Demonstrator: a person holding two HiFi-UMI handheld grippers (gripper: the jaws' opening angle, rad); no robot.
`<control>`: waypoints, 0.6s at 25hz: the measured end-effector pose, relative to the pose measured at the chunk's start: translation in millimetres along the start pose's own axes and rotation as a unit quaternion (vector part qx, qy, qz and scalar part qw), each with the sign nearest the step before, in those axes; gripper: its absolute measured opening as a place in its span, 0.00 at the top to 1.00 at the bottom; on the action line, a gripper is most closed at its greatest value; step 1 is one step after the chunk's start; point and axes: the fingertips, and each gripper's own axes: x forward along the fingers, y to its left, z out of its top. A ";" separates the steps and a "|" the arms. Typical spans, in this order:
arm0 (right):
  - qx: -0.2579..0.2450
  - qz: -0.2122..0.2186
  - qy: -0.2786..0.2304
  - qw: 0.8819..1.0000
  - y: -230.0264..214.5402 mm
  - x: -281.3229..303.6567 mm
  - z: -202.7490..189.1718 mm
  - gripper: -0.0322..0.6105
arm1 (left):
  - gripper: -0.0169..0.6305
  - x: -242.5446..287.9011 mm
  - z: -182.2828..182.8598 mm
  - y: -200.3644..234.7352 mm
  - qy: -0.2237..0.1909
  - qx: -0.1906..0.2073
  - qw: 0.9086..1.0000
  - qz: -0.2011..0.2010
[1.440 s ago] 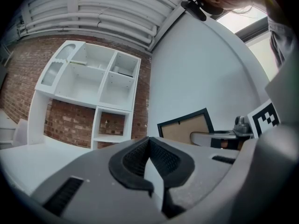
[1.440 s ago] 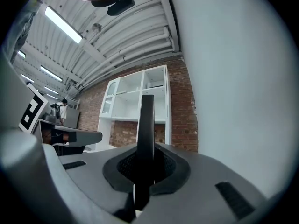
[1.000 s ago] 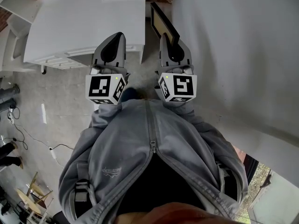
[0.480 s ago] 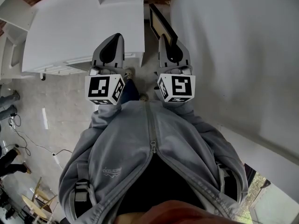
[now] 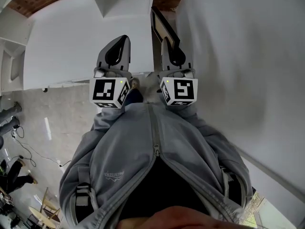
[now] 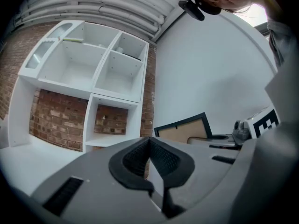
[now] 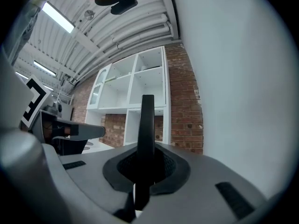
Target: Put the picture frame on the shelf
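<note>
My right gripper (image 5: 172, 57) is shut on a black picture frame (image 5: 163, 28) with a tan back, held upright and edge-on (image 7: 146, 125) between its jaws. In the left gripper view the frame (image 6: 184, 130) shows to the right, its tan back facing me. My left gripper (image 5: 114, 54) is shut with nothing in it (image 6: 149, 157), level beside the right one. A white shelf unit (image 6: 100, 73) with several open cubbies stands ahead against a brick wall; the shelf unit (image 7: 133, 90) also appears behind the frame.
A white wall (image 5: 243, 56) runs close along the right side. A white low cabinet top (image 5: 71, 42) lies below the left gripper. Grey concrete floor (image 5: 52, 123) with cables (image 5: 28, 149) and a wooden chair (image 5: 45, 209) lies at the left.
Both grippers have moved forward together toward the shelf unit, the frame staying in the right one. The white cabinet and shelf now fill more of the head view.
</note>
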 end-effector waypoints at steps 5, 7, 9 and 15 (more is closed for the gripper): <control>-0.003 -0.012 0.006 1.000 -0.7 48.3 -6.4 0.89 | 0.96 35.8 1.5 33.7 0.003 0.004 1.000 -0.016; -0.004 -0.017 0.009 1.000 -0.4 63.7 -9.4 0.89 | 0.96 47.6 0.7 45.5 0.005 0.002 1.000 -0.022; -0.004 -0.023 0.014 1.000 -0.3 76.4 -12.5 0.89 | 0.96 57.4 -1.0 55.5 0.007 0.000 1.000 -0.029; -0.006 -0.041 0.023 0.999 0.8 98.2 -25.8 0.89 | 0.96 75.8 -13.0 72.4 0.016 0.002 0.999 -0.052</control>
